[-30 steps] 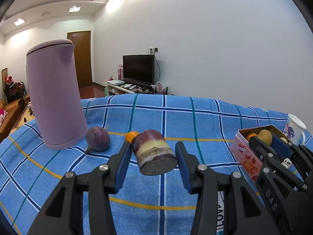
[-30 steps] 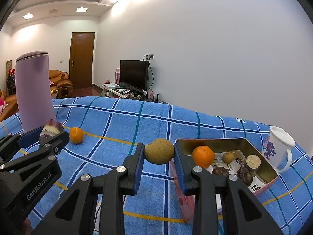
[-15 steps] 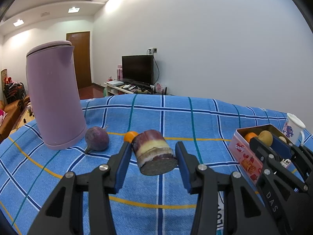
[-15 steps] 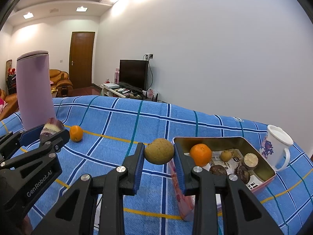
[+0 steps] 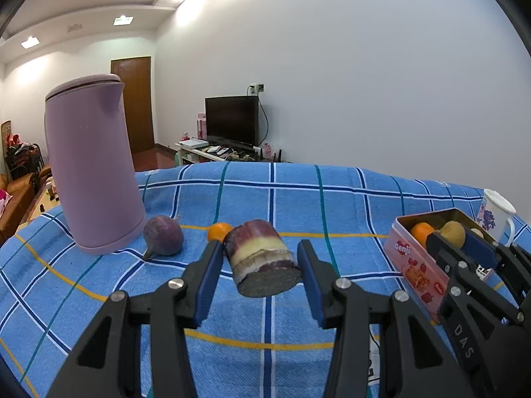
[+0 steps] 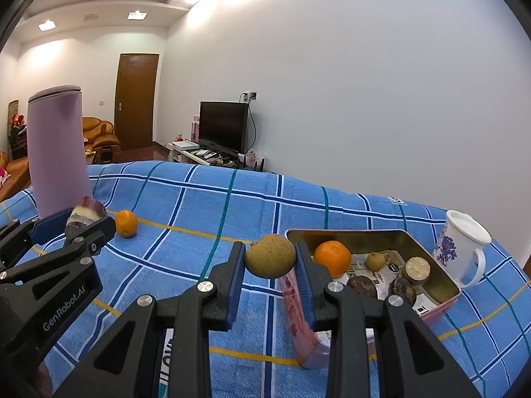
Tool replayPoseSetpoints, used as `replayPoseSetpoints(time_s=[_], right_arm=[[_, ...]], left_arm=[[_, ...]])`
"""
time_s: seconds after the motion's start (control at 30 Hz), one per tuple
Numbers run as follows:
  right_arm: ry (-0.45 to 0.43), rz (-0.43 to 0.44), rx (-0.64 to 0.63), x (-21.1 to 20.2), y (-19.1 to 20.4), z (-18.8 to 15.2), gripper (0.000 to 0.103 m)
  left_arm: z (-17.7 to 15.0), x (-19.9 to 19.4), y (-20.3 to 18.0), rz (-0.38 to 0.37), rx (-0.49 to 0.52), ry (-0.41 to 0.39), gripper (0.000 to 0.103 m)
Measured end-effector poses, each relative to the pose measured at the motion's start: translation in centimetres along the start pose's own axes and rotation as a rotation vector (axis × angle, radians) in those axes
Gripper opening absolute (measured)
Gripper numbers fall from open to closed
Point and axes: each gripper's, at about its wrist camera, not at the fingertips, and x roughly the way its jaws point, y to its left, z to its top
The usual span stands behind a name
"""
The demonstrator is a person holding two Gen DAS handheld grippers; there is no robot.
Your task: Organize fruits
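Jaws of the right gripper (image 6: 269, 260) clamp the round tan fruit (image 6: 270, 255) beside the pink tin box's (image 6: 443, 301) near-left corner, left gripper (image 5: 259, 265) gripping the purple cane chunk (image 5: 260, 258) above the surface — carry over the rim, then release low.

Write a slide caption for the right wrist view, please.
Right gripper holds a brown round fruit beside the open tin of fruit.

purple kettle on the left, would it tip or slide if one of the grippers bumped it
The purple kettle stands tall on a base only slightly wider than its top, so a push high up would probably tip it. Low down, it might drag the soft blue cloth rather than slide. Its weight cannot be judged; the lid is shut.
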Motion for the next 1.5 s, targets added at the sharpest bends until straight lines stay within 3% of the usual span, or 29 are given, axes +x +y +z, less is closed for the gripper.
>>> replayPoseSetpoints(time_s=[1.5], right_arm=[[0.002,-0.030,0.000,-0.2,-0.7,0.0,0.032]], left_arm=[[-0.2,-0.1,-1.1,-0.039,0.002,0.020,0.048]])
